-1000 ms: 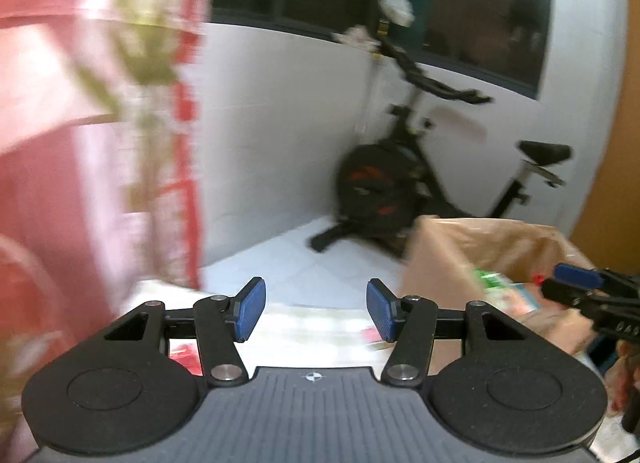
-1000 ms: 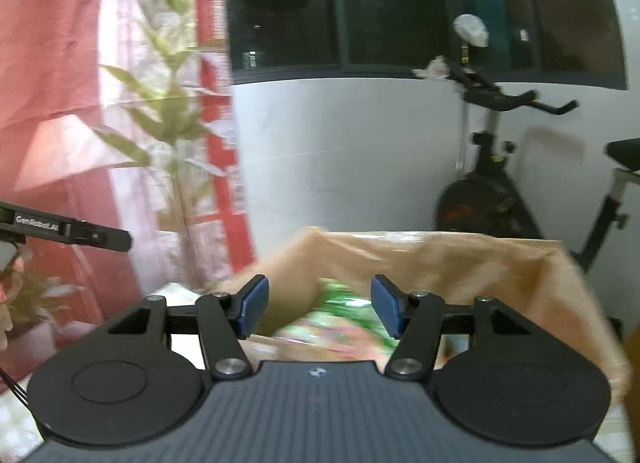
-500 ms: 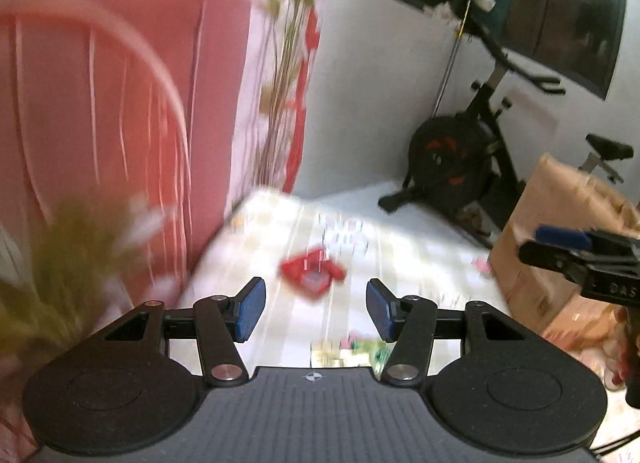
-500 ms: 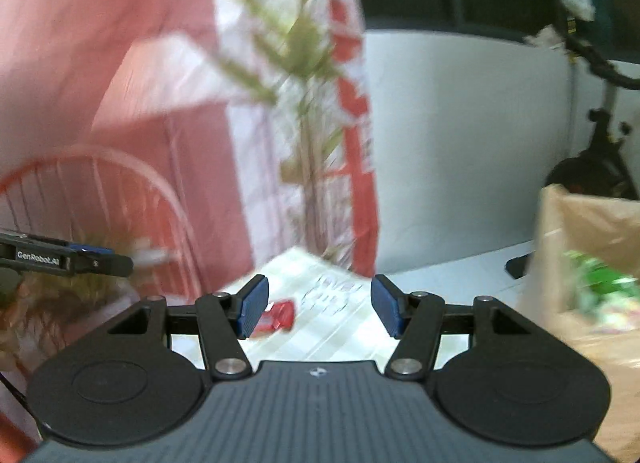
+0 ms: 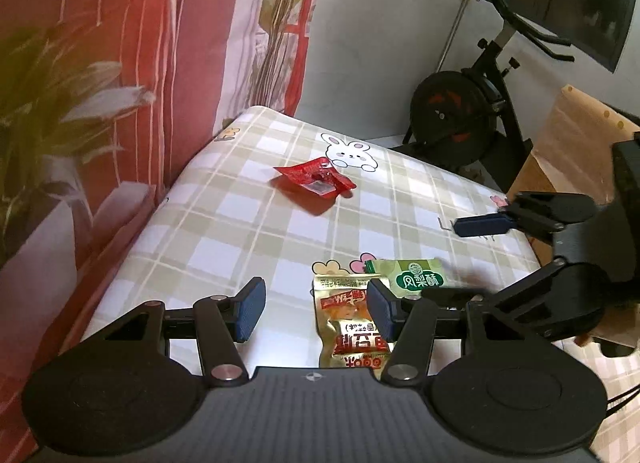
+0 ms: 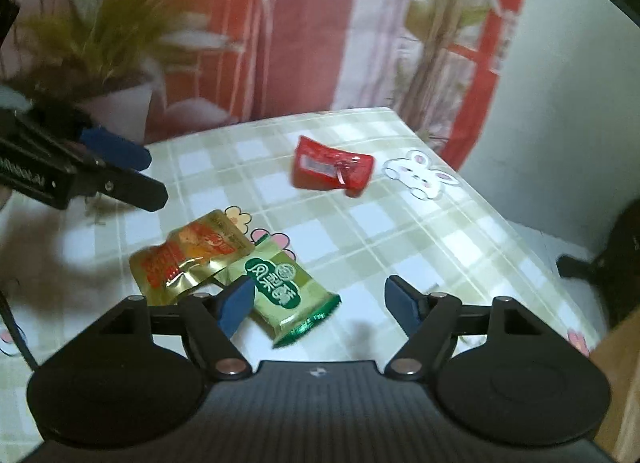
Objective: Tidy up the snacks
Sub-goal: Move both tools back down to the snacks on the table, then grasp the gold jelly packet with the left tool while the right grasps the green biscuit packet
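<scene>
I am holding my left tool (image 5: 316,309) released above the checked surface (image 5: 224,231), nothing between its pads. My right tool (image 6: 320,301) has just been opening its jaws and is standing wide, also gripping nothing. Three snacks are lying on the surface: a red packet (image 5: 316,181) toward the far edge beside the rabbit print (image 5: 350,151), and near my edge a gold packet (image 6: 188,259) and a green pineapple cake packet (image 6: 280,287), the two touching. A brown cardboard box (image 5: 576,135) is standing by the right edge.
</scene>
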